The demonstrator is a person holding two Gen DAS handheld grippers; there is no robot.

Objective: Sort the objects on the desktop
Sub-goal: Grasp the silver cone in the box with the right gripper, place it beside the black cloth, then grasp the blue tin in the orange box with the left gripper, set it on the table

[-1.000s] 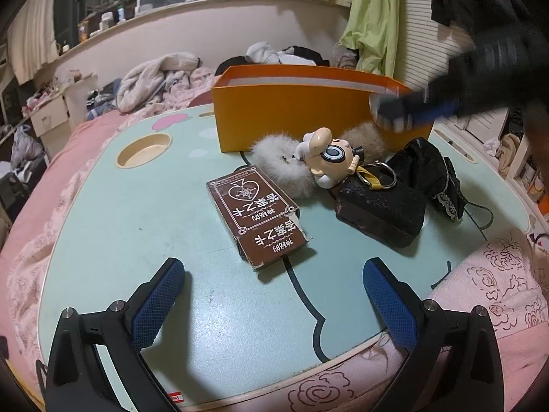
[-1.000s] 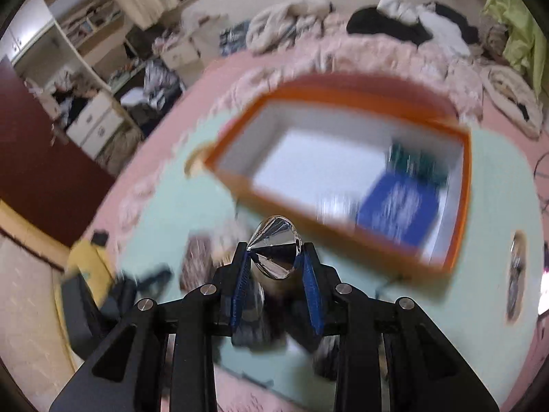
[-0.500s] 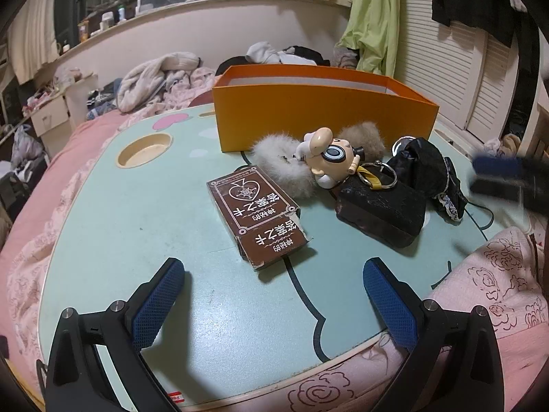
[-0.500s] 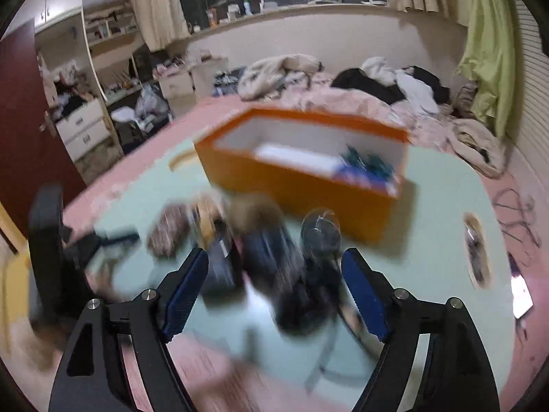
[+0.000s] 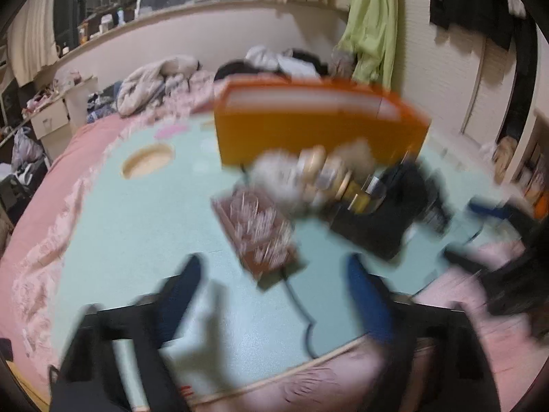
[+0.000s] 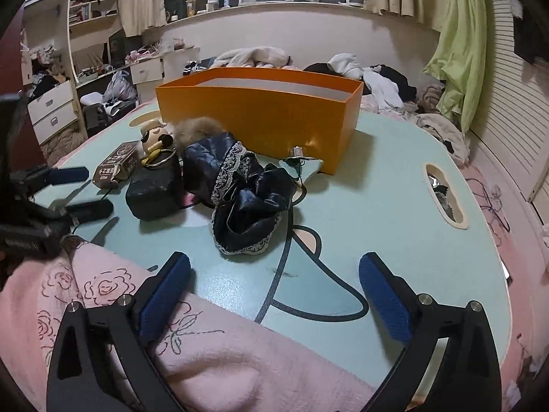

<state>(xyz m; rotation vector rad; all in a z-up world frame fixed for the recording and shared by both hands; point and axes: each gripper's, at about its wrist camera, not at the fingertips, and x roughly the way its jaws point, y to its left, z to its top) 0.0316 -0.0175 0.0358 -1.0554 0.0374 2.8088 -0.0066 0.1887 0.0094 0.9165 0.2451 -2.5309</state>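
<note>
1. The right gripper (image 6: 274,295) stands wide apart with nothing between its pads; its jaws have just been opening. It hangs over the near edge of the table (image 6: 377,213), pointed at the clutter.
2. The left gripper (image 5: 274,295) is partly apart and empty; its jaws have just been closing. Its view is badly blurred. It faces the card box (image 5: 257,230), which lies just ahead of the fingers and untouched.
3. Step in hand, as a judgement: between picks. Neither gripper holds anything, and the orange bin (image 6: 260,110) stands at the far side of the table.
4. Items left outside the bin: the card box (image 6: 116,164), a black block (image 6: 154,189), a dark lace-edged pouch (image 6: 240,192), a doll keyring (image 6: 156,139), a fur pom (image 6: 199,128) and a small metal piece (image 6: 298,153) beside the bin wall.
5. Next move: the right gripper likely needs to advance and close on the pouch, the nearest item.
6. Writing: the card box bears pale characters, too small to read reliably. No other labels are legible.
</note>
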